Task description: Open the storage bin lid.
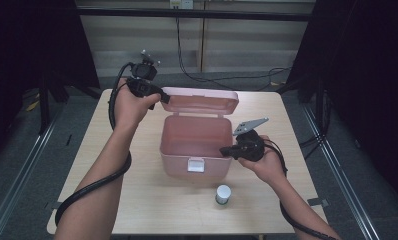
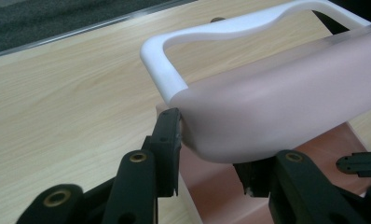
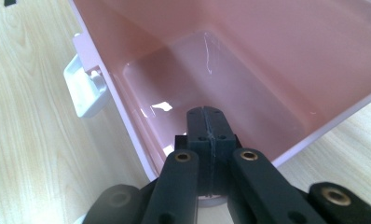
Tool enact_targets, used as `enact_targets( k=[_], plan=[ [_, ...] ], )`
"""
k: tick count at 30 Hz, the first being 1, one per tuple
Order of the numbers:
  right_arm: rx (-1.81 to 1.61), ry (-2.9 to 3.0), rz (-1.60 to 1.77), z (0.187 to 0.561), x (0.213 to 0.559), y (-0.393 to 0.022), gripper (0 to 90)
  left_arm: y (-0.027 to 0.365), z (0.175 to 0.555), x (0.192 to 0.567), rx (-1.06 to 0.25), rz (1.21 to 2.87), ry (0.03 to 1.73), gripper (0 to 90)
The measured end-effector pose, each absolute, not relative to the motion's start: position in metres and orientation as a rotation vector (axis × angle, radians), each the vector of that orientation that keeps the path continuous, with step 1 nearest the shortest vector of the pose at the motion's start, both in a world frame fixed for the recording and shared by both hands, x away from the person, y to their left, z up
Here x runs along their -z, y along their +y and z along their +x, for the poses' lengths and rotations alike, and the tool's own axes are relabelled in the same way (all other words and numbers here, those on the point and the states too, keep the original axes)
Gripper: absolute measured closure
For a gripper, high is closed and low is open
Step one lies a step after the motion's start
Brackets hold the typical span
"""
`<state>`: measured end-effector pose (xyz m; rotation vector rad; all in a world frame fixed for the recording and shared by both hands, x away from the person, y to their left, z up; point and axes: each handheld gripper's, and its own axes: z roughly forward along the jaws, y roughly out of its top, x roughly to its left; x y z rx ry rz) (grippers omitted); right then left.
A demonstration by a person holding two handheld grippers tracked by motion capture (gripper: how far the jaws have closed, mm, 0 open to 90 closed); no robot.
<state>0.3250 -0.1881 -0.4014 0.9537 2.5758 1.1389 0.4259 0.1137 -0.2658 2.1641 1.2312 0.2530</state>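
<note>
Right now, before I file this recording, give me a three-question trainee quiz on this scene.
1. True or false: the lid of the pink box stands open.
2. The left gripper has which part between its jaws? A) the white latch B) the lid's corner C) the small bottle
3. What stands on the table in front of the box?

Key: 1 true. 2 B. 3 A small white-capped bottle; the right gripper, jaws shut, is at the box's rim.
</note>
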Motion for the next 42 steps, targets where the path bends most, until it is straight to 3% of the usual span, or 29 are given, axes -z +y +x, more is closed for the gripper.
enact_targets(
  k=[12, 13, 24, 42],
  plan=[
    [-1.143, 2.589, 0.929, 0.324, 0.405, -0.187, 90.0, 0.111, 0.431, 0.264, -0.292, 2.152, 1.248, 65.2],
    [-1.141, 2.590, 0.934, 0.324, 0.405, -0.187, 90.0, 0.111, 0.431, 0.264, -0.303, 2.155, 1.250, 69.7],
    [-1.140, 2.589, 0.935, 0.324, 0.405, -0.189, 90.0, 0.105, 0.441, 0.261, -0.334, 2.171, 1.289, 75.5],
    [-1.164, 2.596, 0.899, 0.324, 0.406, -0.191, 90.0, 0.102, 0.459, 0.257, -0.325, 2.185, 1.346, 79.9]
  ],
)
